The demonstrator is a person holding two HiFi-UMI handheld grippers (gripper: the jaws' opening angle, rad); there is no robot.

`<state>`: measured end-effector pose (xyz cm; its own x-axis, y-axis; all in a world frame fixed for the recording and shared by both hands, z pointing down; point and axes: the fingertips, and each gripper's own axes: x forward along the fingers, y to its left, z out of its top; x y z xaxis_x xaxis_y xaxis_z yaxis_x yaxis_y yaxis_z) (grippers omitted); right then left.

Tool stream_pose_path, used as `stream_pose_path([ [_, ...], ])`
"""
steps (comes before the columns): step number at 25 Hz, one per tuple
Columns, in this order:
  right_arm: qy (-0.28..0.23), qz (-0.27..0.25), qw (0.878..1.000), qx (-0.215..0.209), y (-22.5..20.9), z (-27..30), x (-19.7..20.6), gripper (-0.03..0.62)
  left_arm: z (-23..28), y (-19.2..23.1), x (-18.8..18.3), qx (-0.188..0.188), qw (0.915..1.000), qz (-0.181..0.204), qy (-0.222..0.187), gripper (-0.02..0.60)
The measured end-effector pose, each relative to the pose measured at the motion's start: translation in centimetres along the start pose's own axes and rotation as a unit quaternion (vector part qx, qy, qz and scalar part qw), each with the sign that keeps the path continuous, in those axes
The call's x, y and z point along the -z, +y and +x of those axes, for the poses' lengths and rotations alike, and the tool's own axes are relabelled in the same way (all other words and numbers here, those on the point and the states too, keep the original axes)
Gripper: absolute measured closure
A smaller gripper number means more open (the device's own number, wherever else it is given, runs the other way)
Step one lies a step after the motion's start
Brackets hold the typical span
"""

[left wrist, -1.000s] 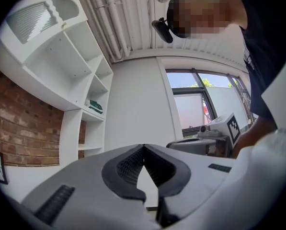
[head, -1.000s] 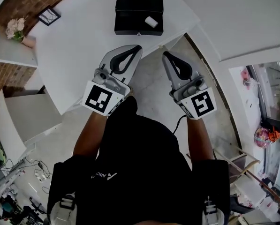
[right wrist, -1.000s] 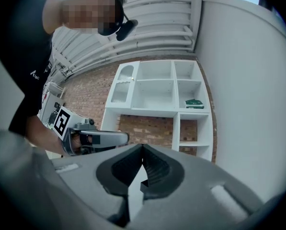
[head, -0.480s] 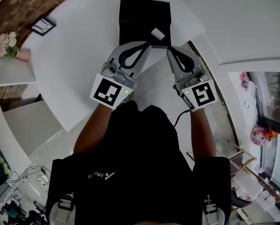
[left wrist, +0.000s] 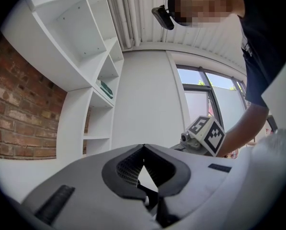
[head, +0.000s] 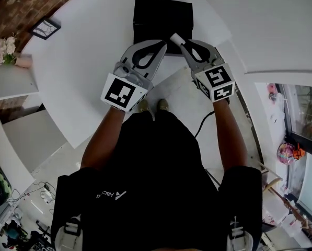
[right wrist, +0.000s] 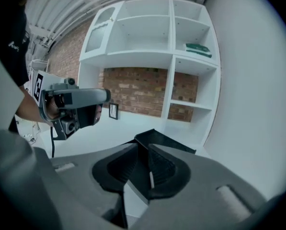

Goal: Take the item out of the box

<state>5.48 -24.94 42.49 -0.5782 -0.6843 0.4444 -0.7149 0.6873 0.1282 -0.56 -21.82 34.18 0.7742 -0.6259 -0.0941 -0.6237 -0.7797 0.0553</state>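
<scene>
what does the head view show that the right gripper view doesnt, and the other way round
Only the head view shows the flowers on a side ledge and the person's shoes on the floor. Only the right gripper view shows the white wall shelves with a brick back and a green book on one shelf. Both show the black box, the left gripper, the picture frame and the white table.

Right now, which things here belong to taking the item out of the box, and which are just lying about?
Job: black box, white item in it, right gripper, jaws opening, nothing clearly between them.
Lying about: picture frame, flowers, green book.
</scene>
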Motion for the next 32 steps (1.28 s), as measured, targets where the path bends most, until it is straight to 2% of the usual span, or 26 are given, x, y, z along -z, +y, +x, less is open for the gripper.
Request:
stream_pose_path([
  [5,0.085,0.006,0.996,-0.02,-1.0,3.4,2.7,0.469,0.7,1.5,0.3,-0.012,0.9999,-0.01,-0.001,0.583],
  [10,0.154,0.0,0.988,-0.033,-1.6,6.0,4.7,0.45,1.9,2.7,1.3,-0.011,0.9998,-0.015,0.001,0.583],
  [19,0.277,-0.011,0.96,-0.047,-2.6,9.3,10.0,0.407,3.0,4.6,3.0,-0.016,0.9995,-0.028,0.008,0.583],
  [27,0.353,-0.032,0.933,-0.059,-2.8,12.0,12.5,0.398,2.8,5.9,4.1,-0.024,0.9988,-0.042,0.01,0.583],
  [32,0.381,-0.044,0.922,-0.048,-3.0,12.6,13.5,0.396,2.5,6.7,4.2,-0.031,0.9984,-0.047,0.008,0.583],
])
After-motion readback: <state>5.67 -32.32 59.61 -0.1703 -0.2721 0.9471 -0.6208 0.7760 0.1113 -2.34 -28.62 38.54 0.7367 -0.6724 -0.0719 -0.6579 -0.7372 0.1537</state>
